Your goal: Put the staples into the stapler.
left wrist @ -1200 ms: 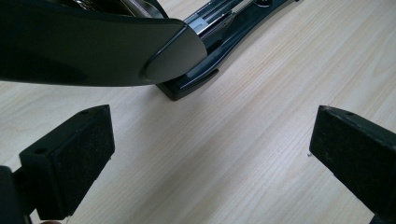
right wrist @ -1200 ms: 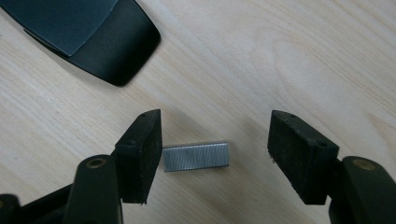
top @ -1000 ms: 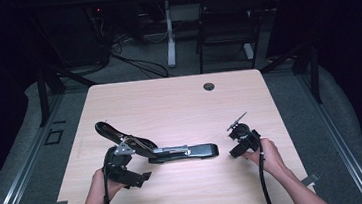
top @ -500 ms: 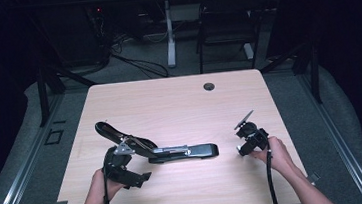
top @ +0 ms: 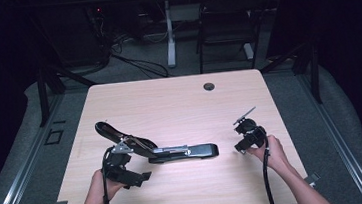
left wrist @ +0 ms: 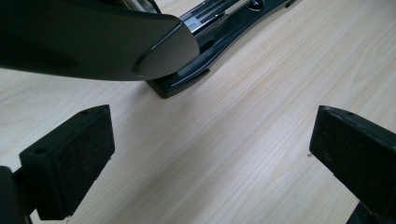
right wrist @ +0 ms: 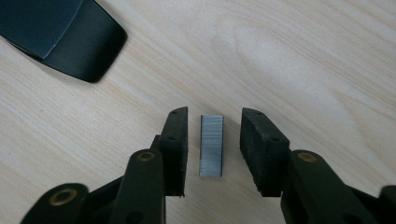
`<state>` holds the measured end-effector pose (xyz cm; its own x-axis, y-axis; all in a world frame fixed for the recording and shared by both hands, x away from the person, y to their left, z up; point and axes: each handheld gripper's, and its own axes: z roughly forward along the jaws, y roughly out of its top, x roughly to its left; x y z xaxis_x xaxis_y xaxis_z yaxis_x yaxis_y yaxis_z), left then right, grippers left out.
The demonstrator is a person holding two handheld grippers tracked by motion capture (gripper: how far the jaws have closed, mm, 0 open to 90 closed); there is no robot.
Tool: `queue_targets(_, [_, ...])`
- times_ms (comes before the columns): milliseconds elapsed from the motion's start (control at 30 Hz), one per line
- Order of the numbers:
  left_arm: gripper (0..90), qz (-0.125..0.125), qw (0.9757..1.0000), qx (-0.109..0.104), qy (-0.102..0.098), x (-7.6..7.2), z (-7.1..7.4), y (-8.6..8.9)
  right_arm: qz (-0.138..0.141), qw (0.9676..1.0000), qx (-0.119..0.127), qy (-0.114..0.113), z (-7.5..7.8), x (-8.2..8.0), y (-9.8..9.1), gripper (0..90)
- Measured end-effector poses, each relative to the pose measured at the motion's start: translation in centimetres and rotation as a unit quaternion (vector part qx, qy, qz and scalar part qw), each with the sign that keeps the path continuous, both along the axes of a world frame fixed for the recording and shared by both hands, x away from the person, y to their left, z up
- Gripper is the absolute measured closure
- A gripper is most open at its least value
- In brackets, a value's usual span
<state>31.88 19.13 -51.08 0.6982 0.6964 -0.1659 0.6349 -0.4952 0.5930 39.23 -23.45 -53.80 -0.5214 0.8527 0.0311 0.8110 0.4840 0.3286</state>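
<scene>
A black stapler [top: 194, 152] lies swung open on the wooden table [top: 179, 102], its top arm [top: 116, 133] raised toward the left. My left gripper [top: 132, 163] sits at its hinge end. In the left gripper view the jaws [left wrist: 212, 126] stand wide open over bare wood, and the stapler's cover [left wrist: 93, 42] lies just beyond them. A short silver strip of staples [right wrist: 211, 144] lies flat on the table between the pads of my right gripper [right wrist: 215, 115]. These jaws have just been closing, and a gap remains on each side of the strip. The right gripper [top: 243, 143] stands right of the stapler's front end [right wrist: 60, 32].
A round cable hole [top: 209, 86] sits near the table's far edge. Beyond the table stand a dark chair [top: 226, 22] and a desk leg [top: 169, 38] with cables on the floor. Each gripper trails a black cable toward the near edge.
The right gripper has shifted slightly to the right over the table. The left gripper and the stapler have stayed in place.
</scene>
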Motion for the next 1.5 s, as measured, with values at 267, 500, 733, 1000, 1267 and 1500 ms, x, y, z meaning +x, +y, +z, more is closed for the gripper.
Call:
queue_targets(267, [1.4, 0.03, 0.9995, -0.006, -0.003, -0.2, 0.6, 0.8, 0.011, 0.9999, -0.001, 0.008, -0.6, 0.1, 0.1, 77.4])
queue_targets(500, [0.5, 0.104, 0.9939, 0.005, -0.034, -0.4, 1.8, 1.7, 0.015, 0.9999, -0.001, -0.003, -0.2, -0.1, 0.1, 78.2])
queue_targets(733, [2.1, 0.182, 0.978, -0.025, -0.099, -0.6, 3.2, 3.1, 0.022, 0.9997, 0.004, -0.012, 0.3, -0.3, 0.2, 78.1])
queue_targets(1000, [15.8, 0.234, 0.9558, -0.079, -0.159, 0.2, 4.4, 4.5, 0.033, 0.9992, 0.0, -0.022, 0.6, -0.4, 0.4, 78.1])
queue_targets(1267, [32.8, 0.241, 0.9473, -0.108, -0.182, 0.7, 4.2, 4.2, 0.038, 0.9987, 0.014, -0.031, 0.7, -0.6, 0.6, 78.1])
queue_targets(1500, [55.5, 0.24, 0.9441, -0.111, -0.197, 0.5, 4.1, 4.2, 0.055, 0.9974, 0.015, -0.044, 1.1, -0.8, 0.9, 78.1])
